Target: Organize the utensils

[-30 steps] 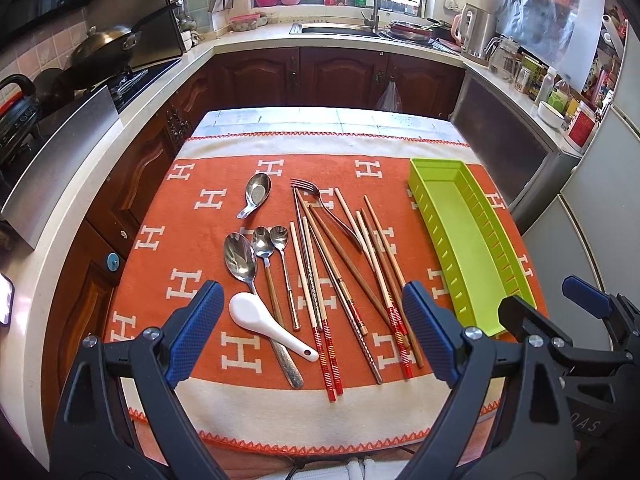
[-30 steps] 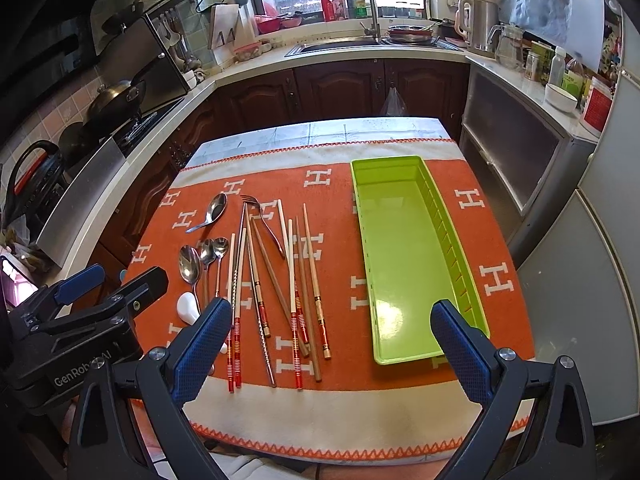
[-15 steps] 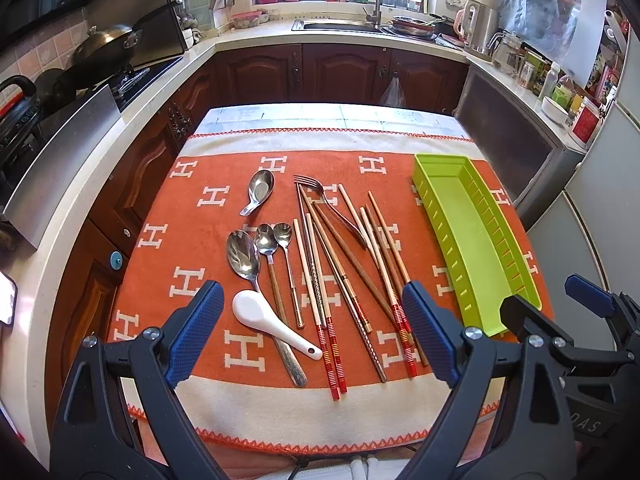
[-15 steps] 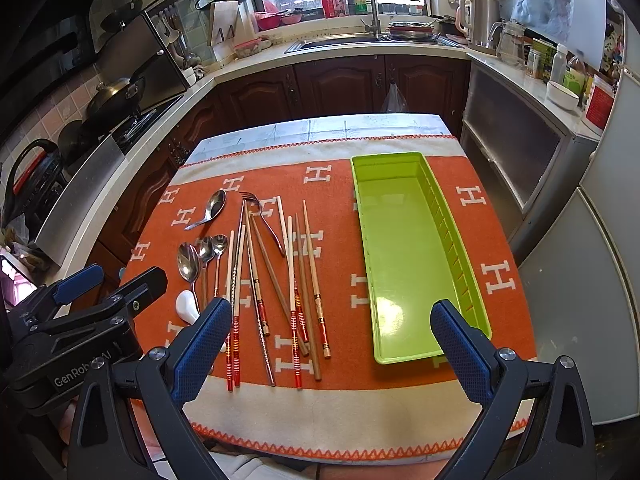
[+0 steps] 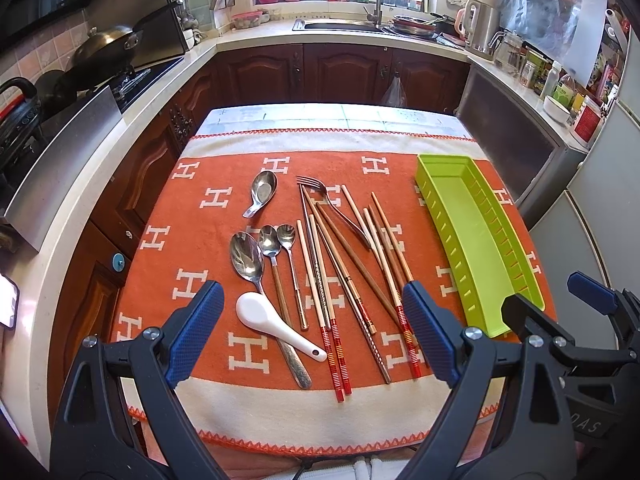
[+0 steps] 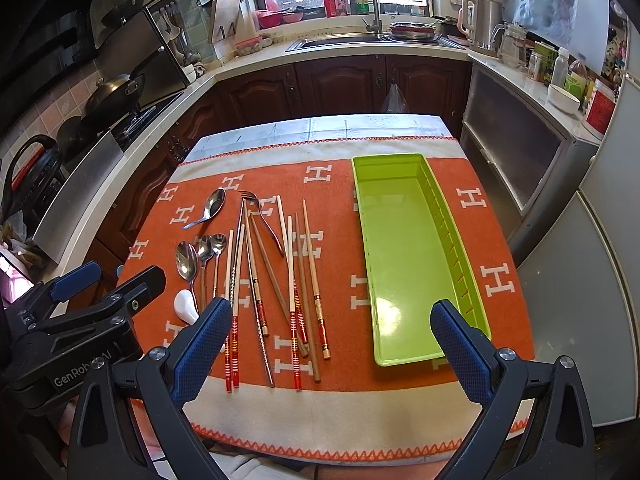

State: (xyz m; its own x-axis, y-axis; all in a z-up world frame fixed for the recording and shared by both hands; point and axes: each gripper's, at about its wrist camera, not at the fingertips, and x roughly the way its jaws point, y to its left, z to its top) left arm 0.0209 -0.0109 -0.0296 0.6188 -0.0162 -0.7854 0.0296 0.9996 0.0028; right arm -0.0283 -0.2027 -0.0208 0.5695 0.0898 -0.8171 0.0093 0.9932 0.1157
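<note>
Several chopsticks [image 5: 340, 276] [image 6: 292, 280], metal spoons [image 5: 246, 258] [image 6: 187, 260], a fork [image 5: 320, 192] [image 6: 256, 208] and a white ceramic spoon [image 5: 264, 316] [image 6: 185, 304] lie loose on an orange cloth [image 5: 208, 240]. An empty lime-green tray [image 5: 472, 236] [image 6: 404, 256] sits to their right. My left gripper [image 5: 312, 336] hovers open above the near ends of the utensils, holding nothing. My right gripper [image 6: 332, 348] hangs open over the chopstick ends and the tray's near corner, also holding nothing.
The table is a small island with drop-offs on every side. Dark cabinets [image 5: 344, 72] and a sink [image 5: 340, 24] stand behind, a stove with a wok [image 5: 108, 46] at left, a fridge [image 6: 600, 280] at right.
Both grippers have drifted slightly; the table scene sits a little higher in both views. Nothing on the cloth has moved and both grippers stay open.
</note>
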